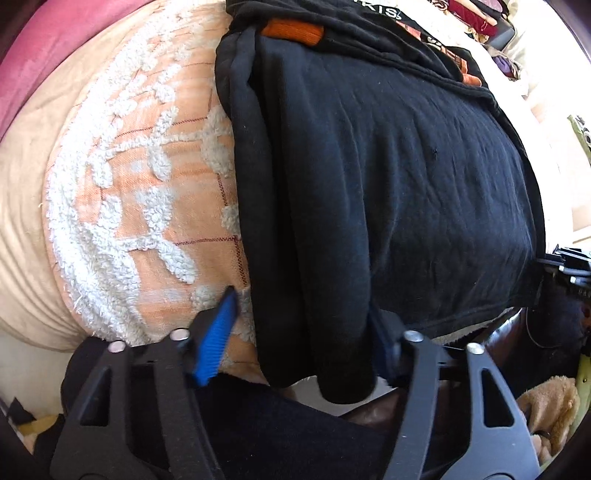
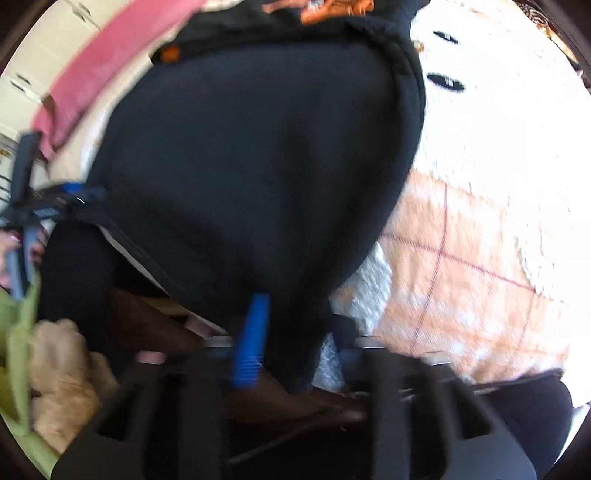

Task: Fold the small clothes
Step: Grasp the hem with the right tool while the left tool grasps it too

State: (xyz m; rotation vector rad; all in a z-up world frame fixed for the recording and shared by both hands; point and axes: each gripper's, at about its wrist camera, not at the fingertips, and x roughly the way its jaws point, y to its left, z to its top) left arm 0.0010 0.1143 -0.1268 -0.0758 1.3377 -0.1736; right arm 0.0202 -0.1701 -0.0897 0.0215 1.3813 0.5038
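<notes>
Orange bedspread (image 1: pixel 147 192); black garment (image 1: pixel 388 184) between fingers (image 1: pixel 216 336).

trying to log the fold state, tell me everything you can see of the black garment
The black garment is soft, matte knit cloth, lightly creased, lying mostly flat on an orange-and-white tufted bedspread. Its left edge is bunched into rolled folds hanging off the near side between the left gripper's spread fingers. The right gripper straddles another near corner. An orange-printed black piece lies at its far end.

Our left hand-held gripper (image 1: pixel 299 325) has its blue-padded fingers (image 1: pixel 218 332) set wide apart, the far one mostly hidden. Our right hand-held gripper (image 2: pixel 295 343) looks similarly spread, though blur prevents certainty about its grip.
</notes>
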